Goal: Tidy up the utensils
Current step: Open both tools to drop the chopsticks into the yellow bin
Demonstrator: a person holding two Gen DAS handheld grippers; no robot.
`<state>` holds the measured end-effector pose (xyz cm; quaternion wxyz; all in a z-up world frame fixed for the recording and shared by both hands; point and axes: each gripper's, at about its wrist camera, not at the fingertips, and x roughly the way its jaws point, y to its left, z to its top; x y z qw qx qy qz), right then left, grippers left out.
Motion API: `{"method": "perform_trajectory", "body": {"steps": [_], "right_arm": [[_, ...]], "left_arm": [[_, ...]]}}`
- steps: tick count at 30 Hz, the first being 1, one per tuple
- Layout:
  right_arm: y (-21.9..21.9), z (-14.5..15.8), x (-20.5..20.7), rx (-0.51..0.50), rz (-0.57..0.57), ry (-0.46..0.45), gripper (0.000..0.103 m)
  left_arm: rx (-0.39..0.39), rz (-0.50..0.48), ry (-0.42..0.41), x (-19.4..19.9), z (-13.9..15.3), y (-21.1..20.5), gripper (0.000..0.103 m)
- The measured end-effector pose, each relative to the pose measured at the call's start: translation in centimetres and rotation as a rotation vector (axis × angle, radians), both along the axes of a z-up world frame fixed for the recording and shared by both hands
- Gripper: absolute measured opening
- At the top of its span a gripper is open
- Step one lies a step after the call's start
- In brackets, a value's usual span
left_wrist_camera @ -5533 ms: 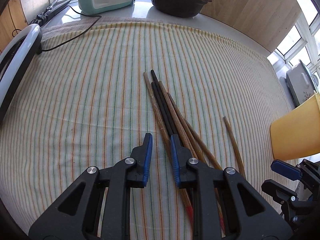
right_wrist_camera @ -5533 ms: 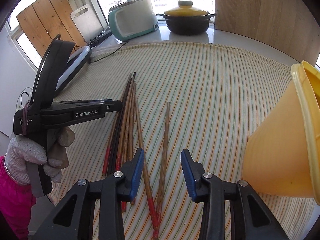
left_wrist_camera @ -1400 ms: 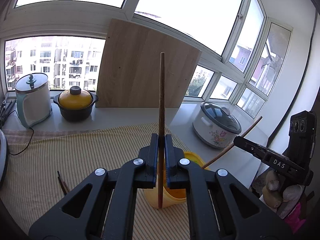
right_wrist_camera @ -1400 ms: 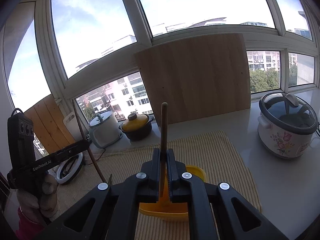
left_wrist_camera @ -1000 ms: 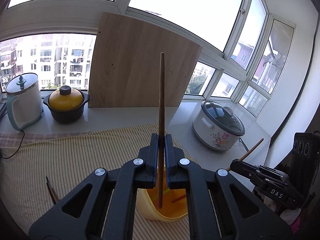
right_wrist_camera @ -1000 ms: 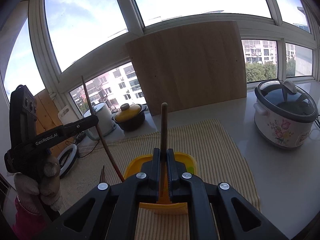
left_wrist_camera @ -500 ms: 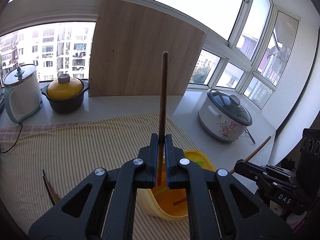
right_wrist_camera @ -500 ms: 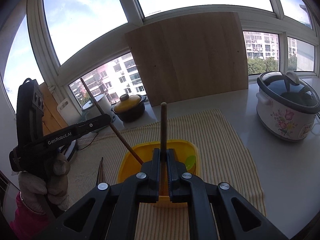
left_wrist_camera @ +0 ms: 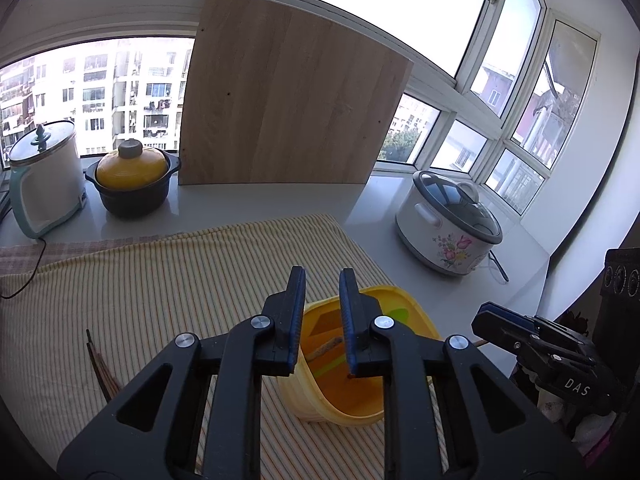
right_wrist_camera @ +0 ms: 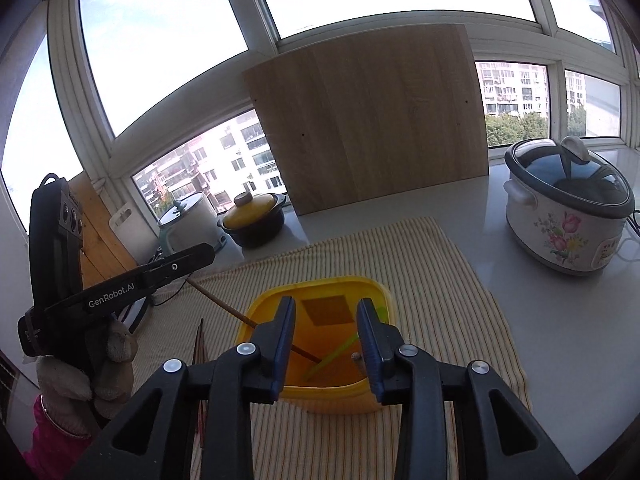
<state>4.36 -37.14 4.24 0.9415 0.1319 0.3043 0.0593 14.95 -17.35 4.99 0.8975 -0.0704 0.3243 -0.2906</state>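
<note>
Both claws now opening, chopsticks (right_wrist_camera: 306, 356) released into yellow container (right_wrist_camera: 380, 286)

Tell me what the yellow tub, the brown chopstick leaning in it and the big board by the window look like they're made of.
The yellow square-mouthed tub looks like plastic: smooth, faintly translucent walls glowing orange inside. The thin brown chopstick seems to be wood or bamboo, matte and evenly brown. The large pale board leaning against the window looks like light wood or wood-grain laminate, with vertical grain and a dull finish; which one can't be told.
</note>
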Motion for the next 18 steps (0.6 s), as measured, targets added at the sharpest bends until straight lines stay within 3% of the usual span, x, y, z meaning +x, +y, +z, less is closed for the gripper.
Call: {"method": "perform_trajectory", "body": {"steps": [18], "right_arm": [[3.1,0.7,-0.2,-0.052,0.032,-0.024,0.033]], "left_arm": [[0.023,0.041,-0.046,-1.6,0.8,3.0,0.015]]}}
